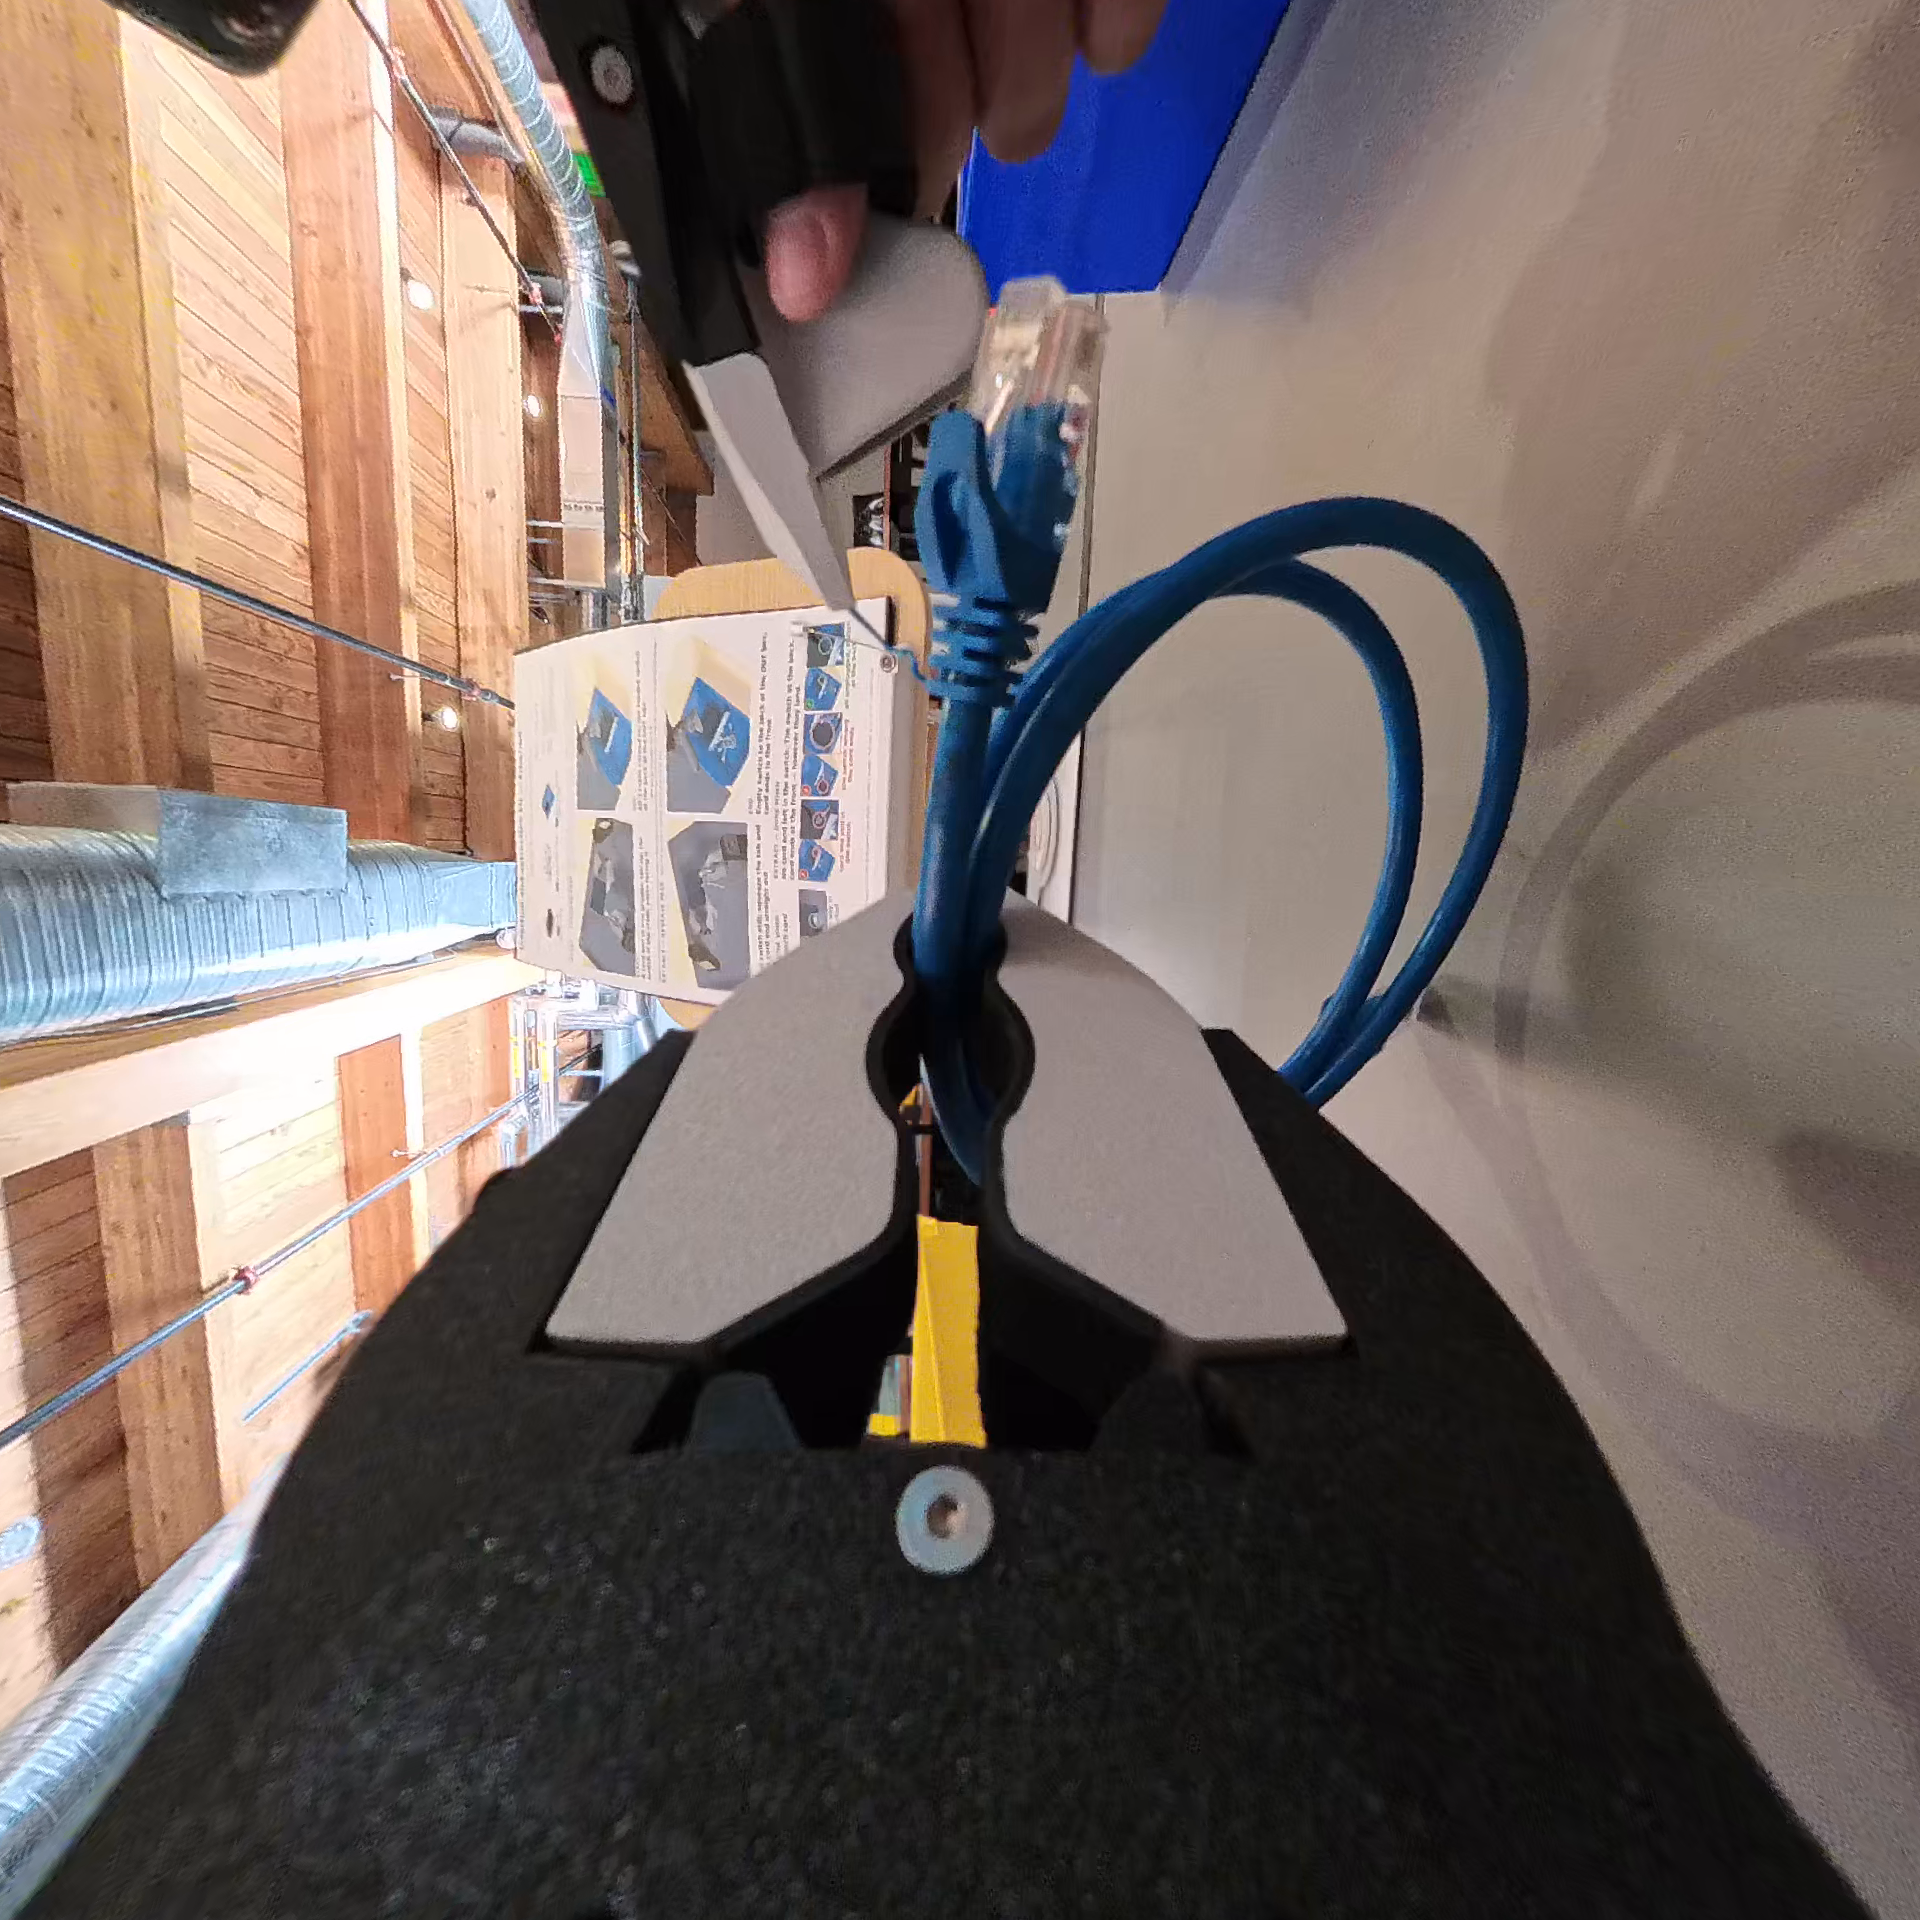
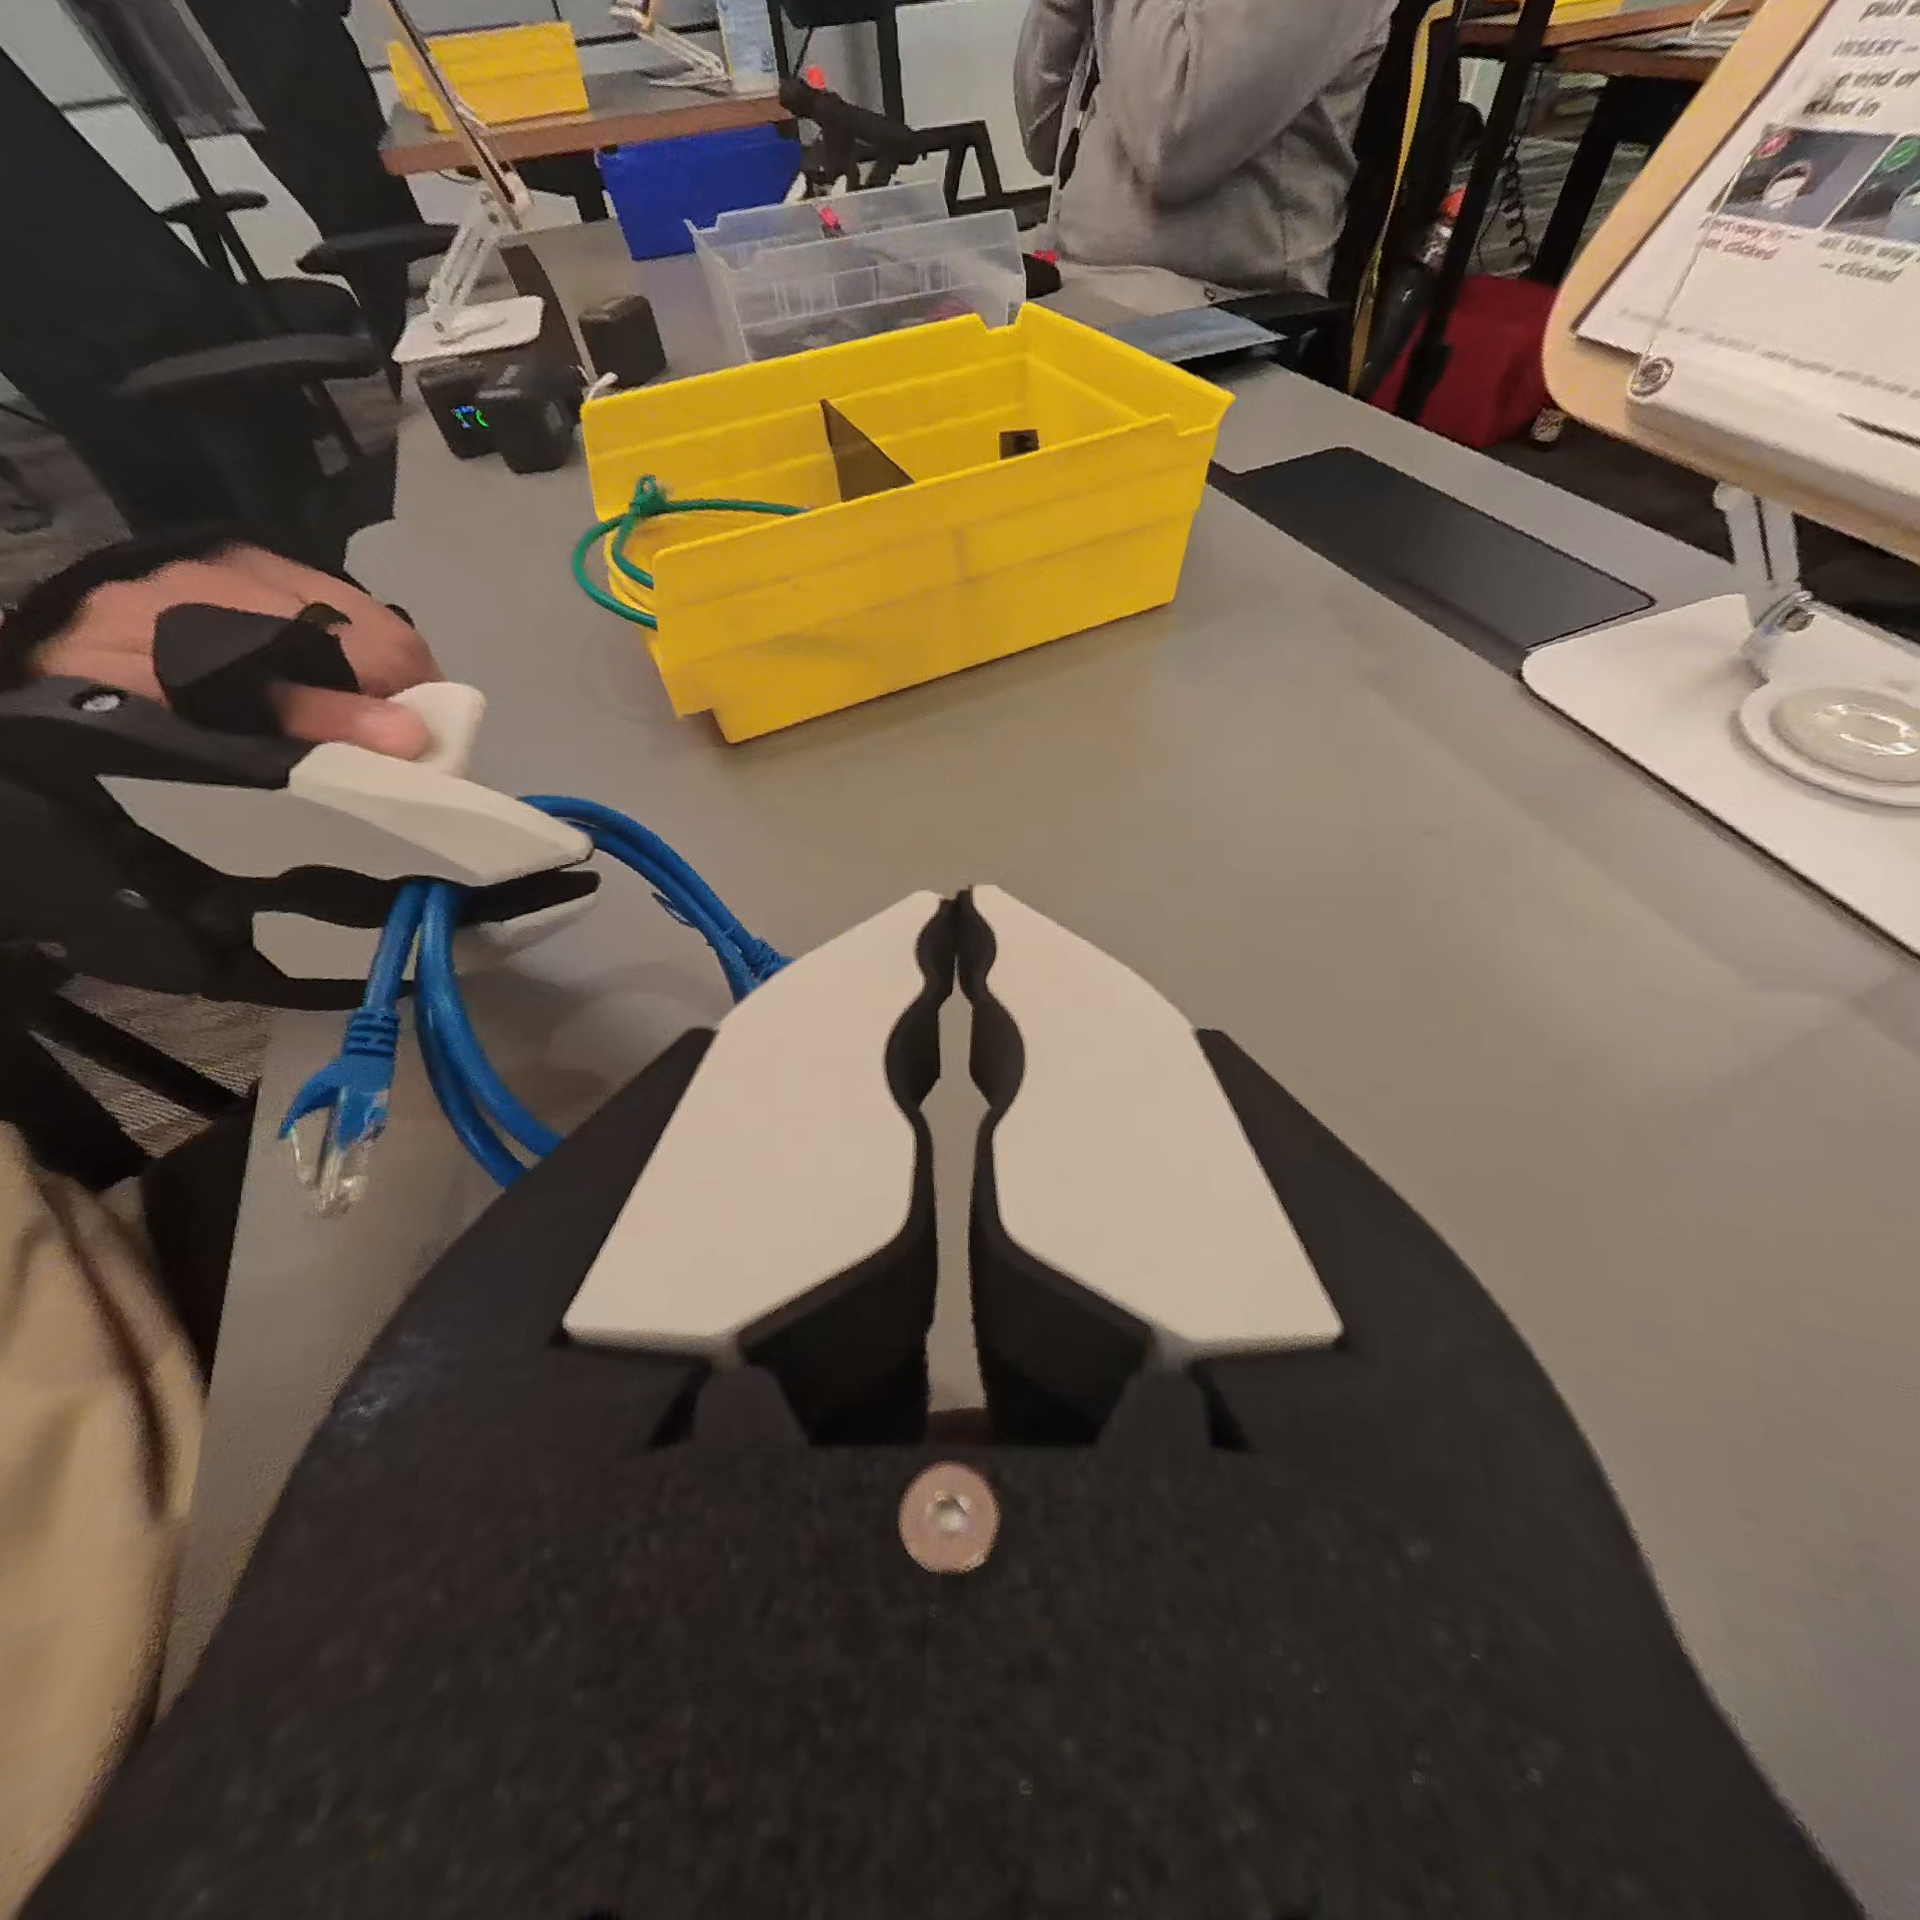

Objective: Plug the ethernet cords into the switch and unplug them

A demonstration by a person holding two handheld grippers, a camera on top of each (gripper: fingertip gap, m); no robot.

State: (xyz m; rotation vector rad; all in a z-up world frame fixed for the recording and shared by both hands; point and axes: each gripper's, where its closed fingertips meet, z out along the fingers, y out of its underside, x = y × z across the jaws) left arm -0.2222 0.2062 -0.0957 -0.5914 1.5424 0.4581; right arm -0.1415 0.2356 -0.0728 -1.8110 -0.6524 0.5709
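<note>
My left gripper (image 1: pixel 951 940) is shut on a coiled blue ethernet cord (image 1: pixel 1455 748). It is rolled on its side above the grey table (image 2: pixel 1195 831). The cord's end sticks out past the fingers, with the clear plug (image 1: pixel 1034 353) free in the air. In the right wrist view the left gripper (image 2: pixel 561 873) shows at the left, with the cord (image 2: pixel 457 1039) looping below it and the plug (image 2: pixel 332 1143) hanging down. My right gripper (image 2: pixel 961 896) is shut and empty, just right of the cord. It also shows in the left wrist view (image 1: pixel 847 592), close to the plug. No switch is clearly visible.
A yellow bin (image 2: pixel 914 582) stands ahead on the table, with a green cord (image 2: pixel 623 540) hanging at its left end. A clipboard with an instruction sheet (image 2: pixel 1766 208) stands on a white stand (image 2: pixel 1766 707) at the right. A black mat (image 2: pixel 1434 540) lies beside it. A person stands behind the table.
</note>
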